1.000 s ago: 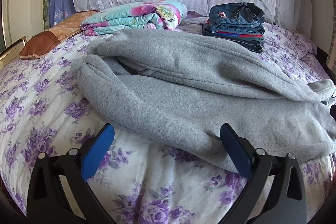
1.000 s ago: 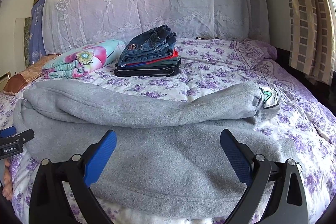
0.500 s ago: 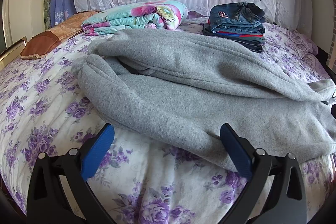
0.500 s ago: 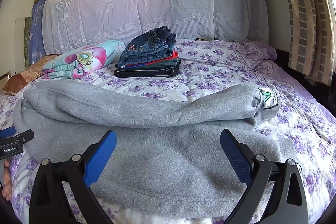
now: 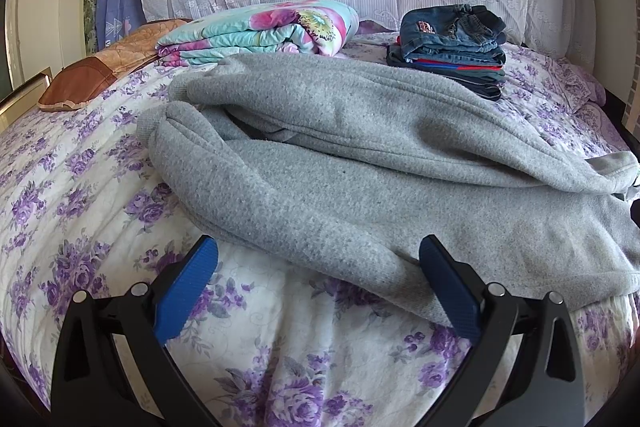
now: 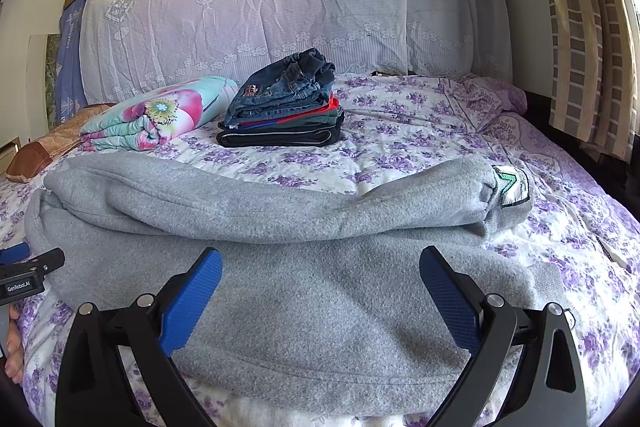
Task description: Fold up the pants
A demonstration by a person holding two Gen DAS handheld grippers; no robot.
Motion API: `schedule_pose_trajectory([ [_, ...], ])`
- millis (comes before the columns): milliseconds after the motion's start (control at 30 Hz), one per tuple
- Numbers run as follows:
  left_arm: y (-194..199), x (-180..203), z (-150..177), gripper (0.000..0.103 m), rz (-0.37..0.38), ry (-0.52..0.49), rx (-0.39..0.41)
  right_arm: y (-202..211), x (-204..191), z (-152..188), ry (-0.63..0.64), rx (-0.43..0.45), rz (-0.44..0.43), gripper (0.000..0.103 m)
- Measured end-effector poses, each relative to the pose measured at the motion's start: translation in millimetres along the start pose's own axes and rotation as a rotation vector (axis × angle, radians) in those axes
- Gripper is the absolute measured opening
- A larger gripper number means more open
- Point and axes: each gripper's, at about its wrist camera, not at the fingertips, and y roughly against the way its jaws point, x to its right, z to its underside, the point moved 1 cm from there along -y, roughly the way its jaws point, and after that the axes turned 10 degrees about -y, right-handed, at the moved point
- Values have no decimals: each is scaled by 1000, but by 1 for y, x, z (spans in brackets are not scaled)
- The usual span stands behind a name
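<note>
The grey fleece sweatpants point(image 5: 360, 163) lie lengthwise across the near half of the bed point(image 5: 60, 187), one leg laid over the other, so the lengthwise fold appears done. The step in hand is judged to be the approach for the crosswise fold.

The left gripper point(image 5: 318, 267) hovers at the near edge of the bed with its jaws spread wide and nothing between them; the garment's near hem lies just ahead of its right finger. The right gripper point(image 6: 320, 279) is likewise spread wide and empty, poised over the garment's broad middle.

The next move calls for each gripper to close on an end of the sweatpants, both layers pinched together, and to carry one end over the other.

The right wrist view alone shows the green-and-white label point(image 6: 512, 187) at the garment's right end, the curtain point(image 6: 580, 27), and the left gripper at the left end. The left wrist view alone shows the cuff ends point(image 5: 168, 115) and the brown cushion point(image 5: 80, 83). Both show the folded floral quilt point(image 5: 260, 31) and the stack of folded jeans point(image 6: 284, 103) near the far edge.
</note>
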Motion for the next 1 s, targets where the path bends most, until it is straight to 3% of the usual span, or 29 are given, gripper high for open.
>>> schedule_pose_trajectory([
  [1000,2,-7,7,98,5,16,-1,-2,1,5,-16,-8,-3,100],
])
